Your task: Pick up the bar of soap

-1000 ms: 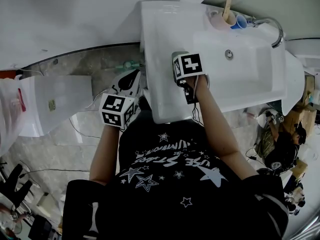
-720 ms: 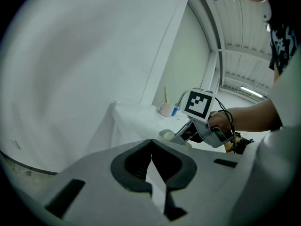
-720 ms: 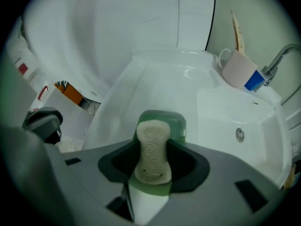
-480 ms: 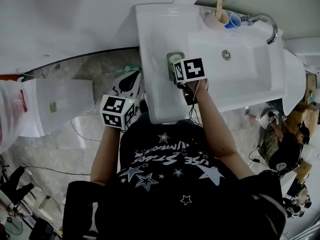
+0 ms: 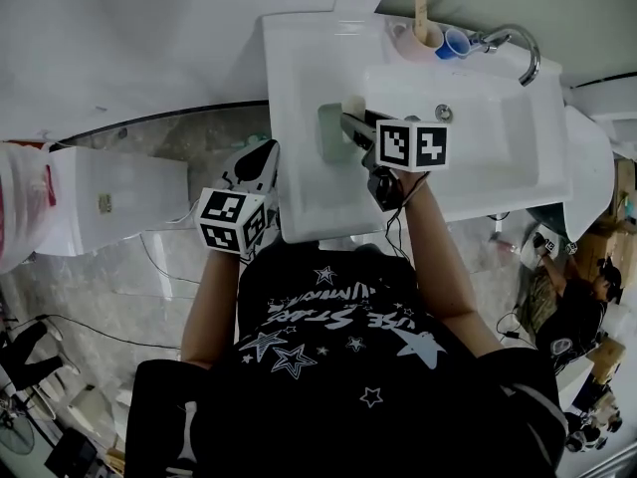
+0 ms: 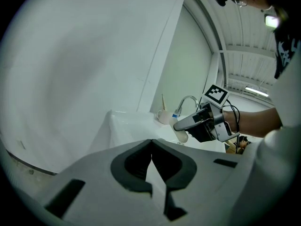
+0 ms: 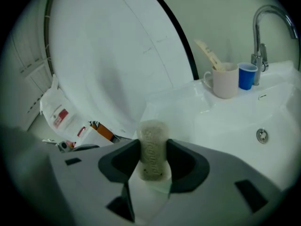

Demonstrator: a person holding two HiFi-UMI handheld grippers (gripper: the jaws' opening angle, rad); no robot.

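Observation:
A pale, speckled bar of soap (image 7: pixel 152 142) stands on end between the dark pads of my right gripper (image 7: pixel 153 160), which is shut on it. In the head view that gripper (image 5: pixel 356 124) holds the soap (image 5: pixel 352 107) above the white sink (image 5: pixel 299 197), just right of a green soap dish (image 5: pixel 330 133) on the sink's left ledge. The left gripper view shows the soap (image 6: pixel 181 136) hanging clear of the sink. My left gripper (image 5: pixel 261 159) hangs beside the sink's left edge, its jaws (image 6: pixel 151 147) shut and empty.
At the sink's back ledge stand a pink mug (image 5: pixel 413 40) with a stick in it, a blue cup (image 5: pixel 456 44) and a chrome faucet (image 5: pixel 520 50). The drain (image 5: pixel 443 113) lies in the basin. A white box (image 5: pixel 119 202) sits on the floor at left.
My right gripper has lifted and moved right toward the basin with the soap in it, uncovering the green dish. The left gripper has stayed put.

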